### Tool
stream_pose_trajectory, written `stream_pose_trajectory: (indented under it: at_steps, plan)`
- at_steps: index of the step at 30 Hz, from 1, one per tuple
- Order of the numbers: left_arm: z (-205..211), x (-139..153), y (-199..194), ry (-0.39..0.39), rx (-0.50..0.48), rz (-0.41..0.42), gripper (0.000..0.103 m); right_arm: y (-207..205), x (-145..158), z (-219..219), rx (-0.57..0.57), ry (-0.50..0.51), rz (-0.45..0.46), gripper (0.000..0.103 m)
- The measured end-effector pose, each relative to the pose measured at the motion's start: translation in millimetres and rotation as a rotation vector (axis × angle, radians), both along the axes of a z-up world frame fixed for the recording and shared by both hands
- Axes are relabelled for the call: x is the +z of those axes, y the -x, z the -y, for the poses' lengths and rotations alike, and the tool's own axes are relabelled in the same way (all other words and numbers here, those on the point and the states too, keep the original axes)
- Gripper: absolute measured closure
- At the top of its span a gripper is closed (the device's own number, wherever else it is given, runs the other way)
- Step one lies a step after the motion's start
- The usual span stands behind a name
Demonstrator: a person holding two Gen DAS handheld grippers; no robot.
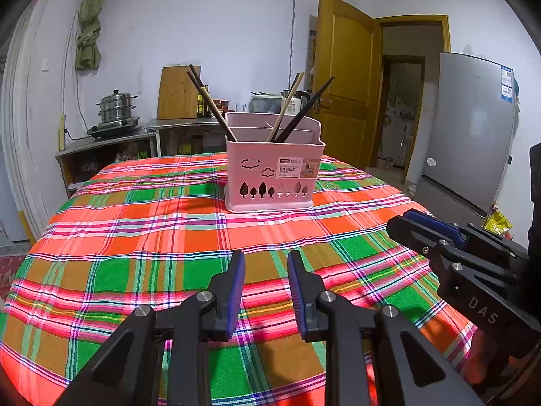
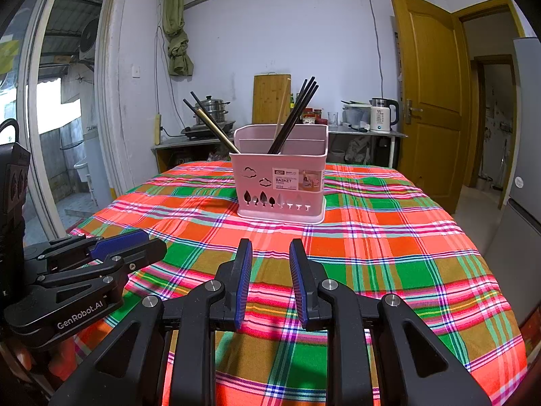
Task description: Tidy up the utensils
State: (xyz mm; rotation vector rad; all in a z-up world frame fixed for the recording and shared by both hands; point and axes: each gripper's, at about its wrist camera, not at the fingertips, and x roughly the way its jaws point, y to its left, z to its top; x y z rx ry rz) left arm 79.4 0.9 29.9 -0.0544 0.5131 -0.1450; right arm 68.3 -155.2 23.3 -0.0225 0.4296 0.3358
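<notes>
Plaid tablecloth (image 1: 135,237); steamer pot (image 1: 116,105), cutting board (image 1: 177,93), kettle (image 2: 382,115), fridge (image 1: 470,128) behind

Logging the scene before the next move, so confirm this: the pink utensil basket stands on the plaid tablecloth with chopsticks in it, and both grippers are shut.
One detail is wrong: both the left gripper and the right gripper are open and empty, as each wrist view shows. The pink utensil basket does stand on the plaid tablecloth, holding chopsticks.
</notes>
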Motion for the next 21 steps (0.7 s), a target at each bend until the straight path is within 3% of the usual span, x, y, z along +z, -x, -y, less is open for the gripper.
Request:
stream_pose_trajectory:
  at_steps: [21]
  plan:
    - [0.8, -1.5, -1.2, 0.005, -0.002, -0.009, 0.078, 0.2, -0.2, 0.0, 0.0, 0.001, 0.0, 0.08]
